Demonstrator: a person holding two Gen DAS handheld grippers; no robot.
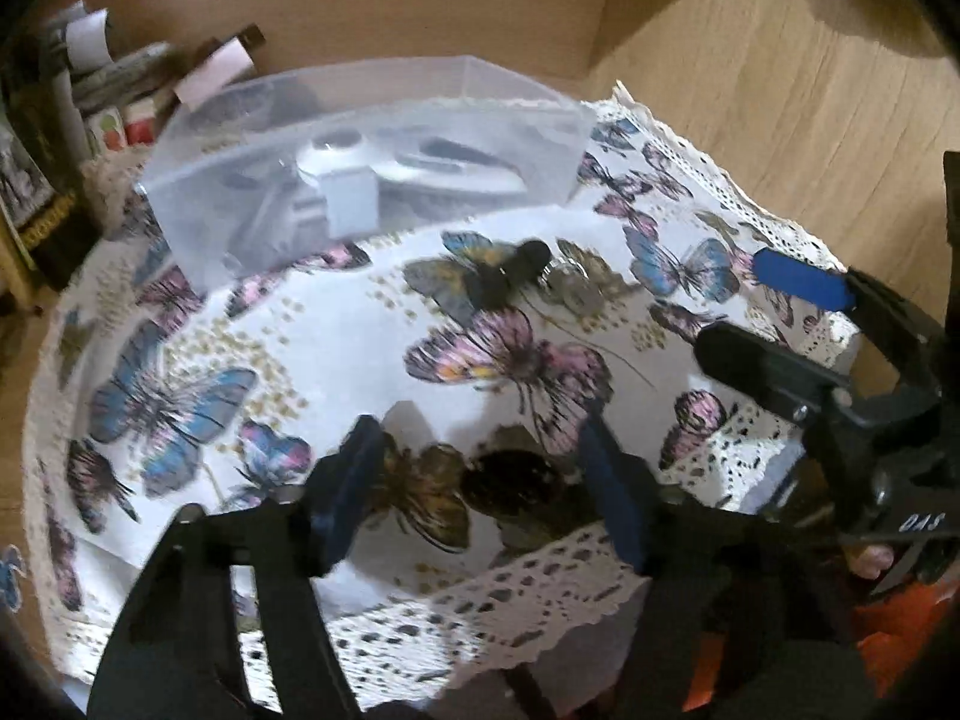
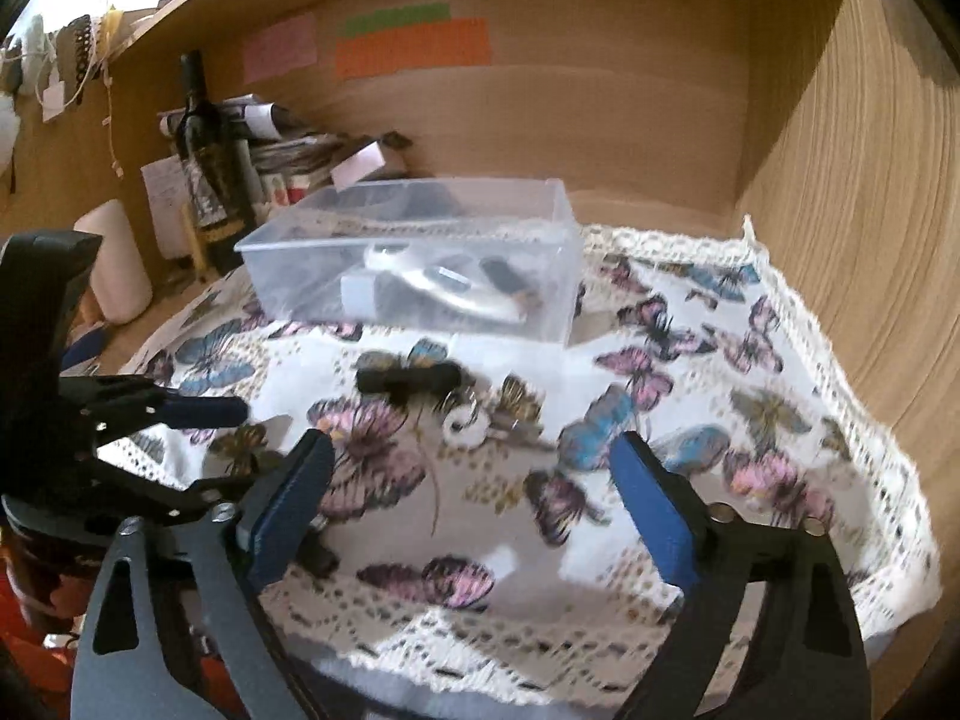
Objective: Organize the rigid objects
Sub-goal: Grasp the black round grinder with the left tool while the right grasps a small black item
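Observation:
A small black object with a metal key ring (image 1: 522, 267) lies on the butterfly-print cloth (image 1: 336, 336), just in front of a clear plastic box (image 1: 360, 180) that holds a white device and other items. In the right wrist view the black object (image 2: 414, 381) and its ring (image 2: 465, 420) lie in front of the box (image 2: 420, 264). My left gripper (image 1: 486, 480) is open and empty over the cloth's near edge. My right gripper (image 2: 474, 510) is open and empty, short of the black object. The right gripper also shows at the right of the left wrist view (image 1: 774, 312).
The cloth covers a desk inside a wooden alcove with a back wall (image 2: 540, 120) and a right side wall (image 2: 870, 240). A dark bottle (image 2: 207, 168), stacked papers and a white roll (image 2: 120, 264) stand at the left behind the box.

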